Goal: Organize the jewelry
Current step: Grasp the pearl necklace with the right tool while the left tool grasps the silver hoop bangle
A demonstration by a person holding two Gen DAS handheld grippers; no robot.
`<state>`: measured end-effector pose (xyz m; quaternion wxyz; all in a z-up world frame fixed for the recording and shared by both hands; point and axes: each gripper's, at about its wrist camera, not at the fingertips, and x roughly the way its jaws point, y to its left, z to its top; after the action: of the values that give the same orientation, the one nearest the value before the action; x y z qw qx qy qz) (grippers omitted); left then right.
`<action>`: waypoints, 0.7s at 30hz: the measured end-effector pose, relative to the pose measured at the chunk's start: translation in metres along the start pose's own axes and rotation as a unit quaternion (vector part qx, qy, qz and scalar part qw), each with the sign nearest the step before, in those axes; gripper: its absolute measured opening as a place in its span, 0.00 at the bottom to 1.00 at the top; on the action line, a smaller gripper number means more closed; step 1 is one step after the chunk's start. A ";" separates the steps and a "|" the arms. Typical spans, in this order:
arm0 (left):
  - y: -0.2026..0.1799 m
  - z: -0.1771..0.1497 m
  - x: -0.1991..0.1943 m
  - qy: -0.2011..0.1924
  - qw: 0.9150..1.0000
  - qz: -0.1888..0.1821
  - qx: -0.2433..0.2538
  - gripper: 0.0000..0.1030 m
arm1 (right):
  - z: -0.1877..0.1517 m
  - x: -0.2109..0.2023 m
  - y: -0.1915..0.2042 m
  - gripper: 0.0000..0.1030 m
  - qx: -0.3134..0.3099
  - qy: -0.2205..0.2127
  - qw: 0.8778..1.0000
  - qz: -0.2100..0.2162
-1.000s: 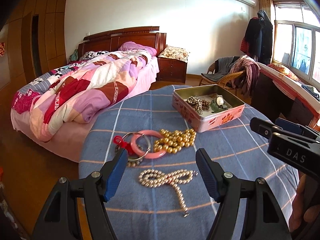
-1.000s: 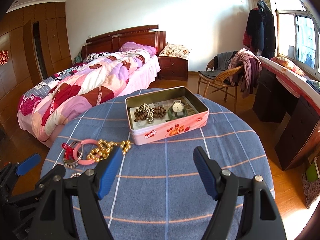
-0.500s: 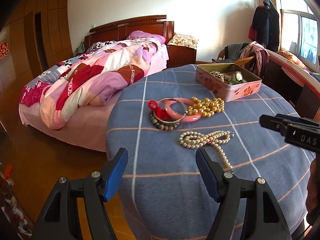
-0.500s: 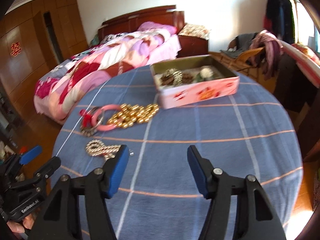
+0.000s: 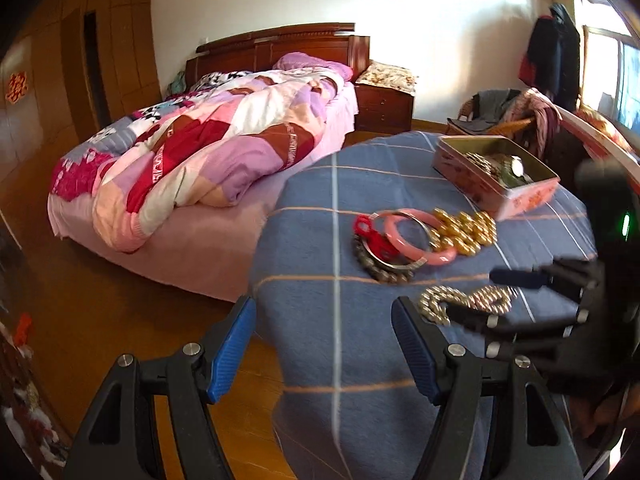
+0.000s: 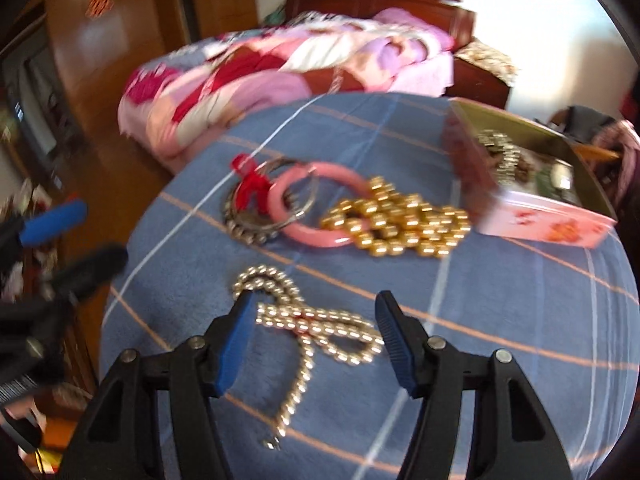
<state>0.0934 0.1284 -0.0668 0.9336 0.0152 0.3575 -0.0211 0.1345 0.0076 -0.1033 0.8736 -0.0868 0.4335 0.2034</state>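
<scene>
A pearl necklace lies looped on the blue checked tablecloth. My right gripper hangs low over it with the loops between its fingers; the jaws are opening and the pads do not press on it. Beyond lie a pink bangle, a silver bangle with a red knot and a gold bead strand. The pink tin holds beads and a watch. My left gripper stands open with nothing in it over the table's left edge, beside the necklace and the right gripper.
A bed with a patchwork quilt stands left of the table, with wooden floor between. A nightstand and a chair draped with clothes are at the back. The table edge drops off close to my left gripper.
My right gripper swung left and down from in front of the tin to just over the pearl necklace. The left gripper slid left toward the table edge.
</scene>
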 end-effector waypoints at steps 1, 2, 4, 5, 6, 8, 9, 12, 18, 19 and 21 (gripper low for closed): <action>0.003 0.005 0.003 -0.001 1.000 -0.001 -0.003 0.68 | 0.000 0.001 0.000 0.67 -0.001 0.001 1.000 0.001; 0.004 0.008 0.005 -0.001 1.000 -0.003 -0.005 0.68 | 0.000 0.001 -0.001 0.67 0.001 0.001 1.000 0.006; 0.006 0.018 0.015 0.001 1.000 -0.014 -0.012 0.68 | -0.001 0.000 -0.006 0.58 0.008 0.008 1.000 0.022; 0.006 0.022 0.019 0.001 1.000 -0.017 -0.015 0.68 | -0.002 -0.002 -0.009 0.51 0.009 0.009 0.999 0.030; 0.005 0.026 0.024 0.003 1.000 -0.022 -0.016 0.68 | -0.002 -0.004 -0.010 0.39 0.011 0.011 0.999 0.036; -0.001 0.032 0.034 0.016 0.999 -0.036 -0.017 0.68 | -0.004 -0.008 -0.016 0.19 0.022 0.014 0.999 0.035; -0.005 0.033 0.036 0.020 0.999 -0.042 -0.016 0.68 | -0.005 -0.010 -0.019 0.18 0.028 0.013 0.999 0.028; -0.021 0.033 0.037 0.018 0.998 -0.056 -0.004 0.68 | -0.010 -0.020 -0.031 0.09 0.046 0.004 0.999 0.013; -0.051 0.036 0.036 0.009 0.994 -0.108 0.015 0.66 | -0.022 -0.036 -0.065 0.09 0.112 -0.017 0.994 0.000; -0.057 0.039 0.037 0.005 0.993 -0.114 0.020 0.58 | -0.020 -0.038 -0.068 0.09 0.119 -0.019 0.993 -0.001; -0.066 0.045 0.044 0.006 0.992 -0.124 0.029 0.49 | -0.022 -0.041 -0.076 0.09 0.139 -0.024 0.990 0.000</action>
<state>0.1532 0.0592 -0.0639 0.9206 -0.0019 0.3615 -0.1475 0.1288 -0.0795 -0.0861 0.8875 0.0406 0.4363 0.1428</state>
